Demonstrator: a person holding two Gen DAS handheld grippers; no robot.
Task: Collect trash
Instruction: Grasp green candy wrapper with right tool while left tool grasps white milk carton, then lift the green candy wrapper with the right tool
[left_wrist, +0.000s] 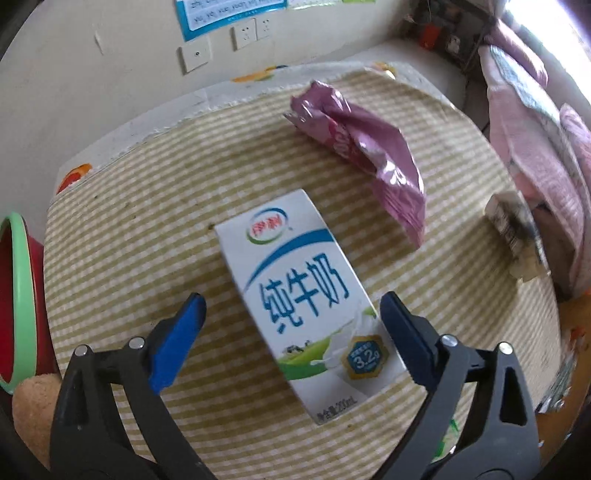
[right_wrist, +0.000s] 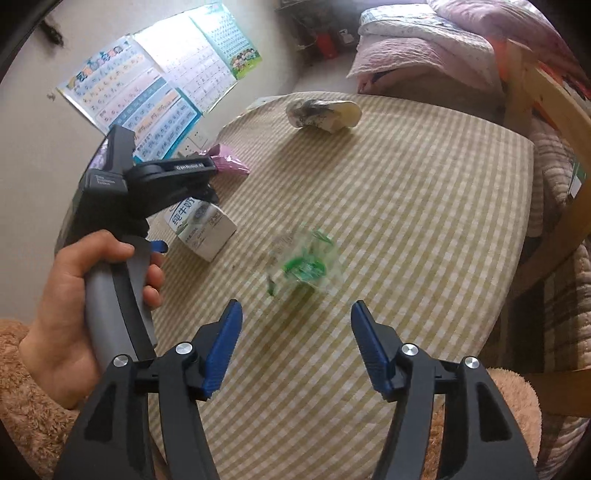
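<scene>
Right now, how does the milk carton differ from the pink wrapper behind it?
The milk carton is a crisp white box with blue lettering; the pink wrapper is a crumpled, shiny bag. The carton lies between the fingers of the open left claw; the wrapper lies farther off, beyond them. Both lie flat on the checked tablecloth.

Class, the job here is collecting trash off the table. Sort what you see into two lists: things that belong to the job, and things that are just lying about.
Belongs to the job:
- milk carton, lying flat between the open left gripper fingers
- pink wrapper
- clear green-printed wrapper, ahead of the open right gripper
- crumpled pale wrapper

Just lying about:
- wall posters
- folded blankets
- wooden chair
</scene>
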